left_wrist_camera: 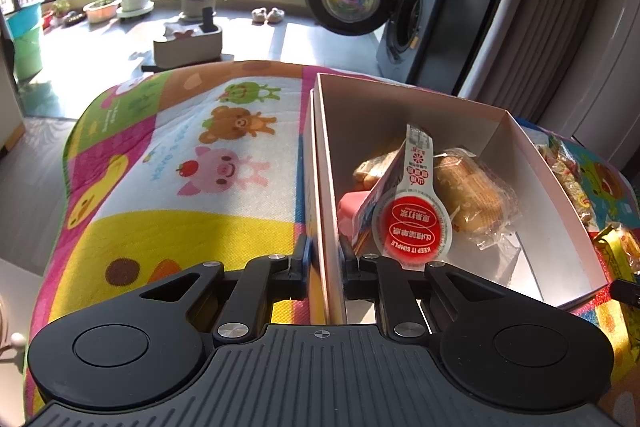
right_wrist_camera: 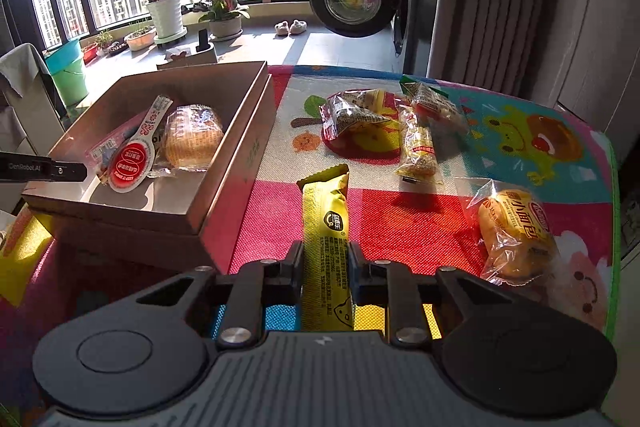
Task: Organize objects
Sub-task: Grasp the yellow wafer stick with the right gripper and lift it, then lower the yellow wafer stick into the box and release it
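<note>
right gripper (right_wrist_camera: 325, 263) pinches yellow snack bar (right_wrist_camera: 326, 227) btwn both fingers, bar lying lengthwise on cartoon mat (right_wrist_camera: 380, 223). left gripper (left_wrist_camera: 325, 267) clamps near wall of cardboard box (left_wrist_camera: 326, 187), one finger each side. inside box: red-lidded cup (left_wrist_camera: 412, 223), wrapped bread (left_wrist_camera: 472, 191). farther on mat: bun pkt (right_wrist_camera: 516, 239), more snack pkts (right_wrist_camera: 400, 123).

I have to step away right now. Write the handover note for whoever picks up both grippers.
Left gripper: shut on the near wall of the box, steadying it.
Right gripper: shut on the yellow bar, not yet in the box.
Done: red-label pouch and wrapped bun are among the snacks in the box.
Left: on the mat, bread bun, sesame bar and two small packets.
</note>
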`<state>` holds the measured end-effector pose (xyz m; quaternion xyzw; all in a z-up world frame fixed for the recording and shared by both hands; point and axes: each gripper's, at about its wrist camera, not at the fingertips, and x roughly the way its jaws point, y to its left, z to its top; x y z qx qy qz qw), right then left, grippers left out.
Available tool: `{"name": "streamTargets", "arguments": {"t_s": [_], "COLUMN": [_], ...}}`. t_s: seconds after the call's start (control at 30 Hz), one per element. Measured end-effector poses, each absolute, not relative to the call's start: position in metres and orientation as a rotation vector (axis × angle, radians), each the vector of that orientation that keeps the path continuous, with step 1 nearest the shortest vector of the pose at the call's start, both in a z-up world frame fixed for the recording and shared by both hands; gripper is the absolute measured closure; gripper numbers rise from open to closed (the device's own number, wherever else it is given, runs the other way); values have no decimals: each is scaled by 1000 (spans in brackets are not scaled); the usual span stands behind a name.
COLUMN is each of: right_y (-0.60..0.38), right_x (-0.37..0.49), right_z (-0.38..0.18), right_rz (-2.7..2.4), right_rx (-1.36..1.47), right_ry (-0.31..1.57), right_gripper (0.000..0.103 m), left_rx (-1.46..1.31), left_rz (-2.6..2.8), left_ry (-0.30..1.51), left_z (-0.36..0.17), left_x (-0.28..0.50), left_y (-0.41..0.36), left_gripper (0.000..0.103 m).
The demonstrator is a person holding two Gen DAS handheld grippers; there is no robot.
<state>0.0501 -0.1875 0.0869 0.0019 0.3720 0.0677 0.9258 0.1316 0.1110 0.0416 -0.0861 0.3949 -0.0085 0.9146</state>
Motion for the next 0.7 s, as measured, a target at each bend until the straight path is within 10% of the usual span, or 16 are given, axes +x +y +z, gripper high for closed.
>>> {"name": "streamTargets", "arguments": {"t_s": [0.3, 0.7], "right_y": [-165, -99], "right_x": [41, 131], "right_z": [179, 131], "right_rz": [269, 258], "right_rx": [116, 120], "right_ry": [555, 665], "right_gripper": [82, 82], "left_rx": [-211, -222], "left_rz": [-18, -38], "left_ry": [814, 816], "left_z": [41, 41], "left_x": [130, 128], "left_y": [114, 117], "left_gripper": [86, 84]}}
